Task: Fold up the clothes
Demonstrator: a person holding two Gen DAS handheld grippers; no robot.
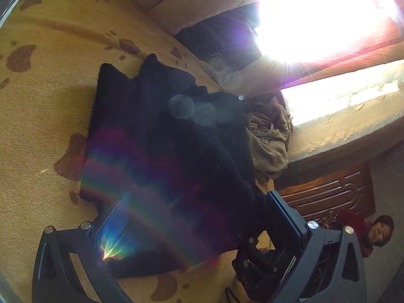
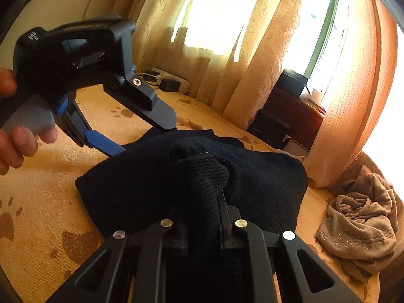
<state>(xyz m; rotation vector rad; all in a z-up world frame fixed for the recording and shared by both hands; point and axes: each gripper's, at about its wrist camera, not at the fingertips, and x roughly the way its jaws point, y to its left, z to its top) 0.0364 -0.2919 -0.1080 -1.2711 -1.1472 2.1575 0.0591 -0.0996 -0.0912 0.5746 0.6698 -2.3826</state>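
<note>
On the yellow bedspread, a black knit garment lies spread.
My right tool is clamped on a raised fold of it near me. My left tool, jaws apart, reaches its far edge without gripping; a crumpled tan cloth sits just beside the garment.
</note>
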